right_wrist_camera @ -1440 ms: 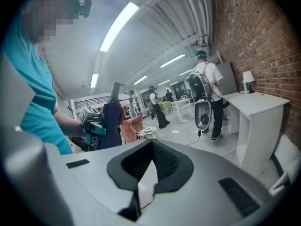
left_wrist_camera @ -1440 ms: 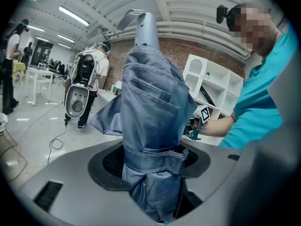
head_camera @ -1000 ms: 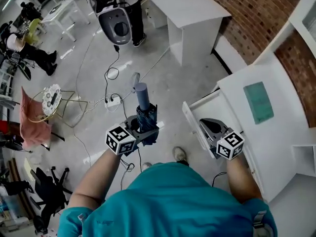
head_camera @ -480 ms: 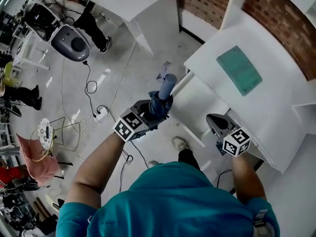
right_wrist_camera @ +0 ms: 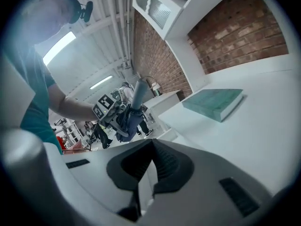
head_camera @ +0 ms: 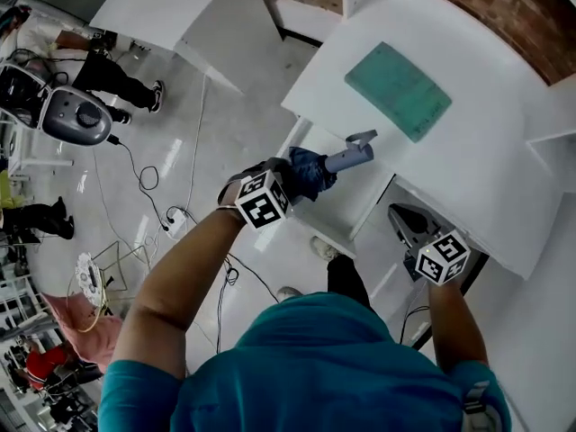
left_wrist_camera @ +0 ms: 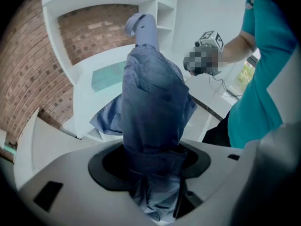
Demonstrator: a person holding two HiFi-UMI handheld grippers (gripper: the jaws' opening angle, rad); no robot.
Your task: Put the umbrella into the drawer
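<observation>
A folded blue umbrella (head_camera: 310, 173) with a grey-blue handle is held in my left gripper (head_camera: 290, 180), which is shut on its bunched fabric. The handle points right, over the open white drawer (head_camera: 351, 207) under the white desk (head_camera: 468, 160). In the left gripper view the umbrella (left_wrist_camera: 150, 98) fills the space between the jaws of the left gripper (left_wrist_camera: 151, 160). My right gripper (head_camera: 402, 216) hovers at the drawer's right side below the desk edge, shut and empty. The right gripper view shows the umbrella (right_wrist_camera: 130, 117) and the left gripper (right_wrist_camera: 113, 113) off to its left.
A teal book (head_camera: 399, 91) lies on the desk top. A brick wall and white shelves stand behind it. Another white table (head_camera: 180, 7) is at upper left. Cables and a power strip (head_camera: 175, 220) lie on the floor near a grey machine (head_camera: 76, 115).
Both grippers moved toward the desk. The umbrella swung from upright over the floor to lying with its handle over the open drawer. The right gripper stayed shut.
</observation>
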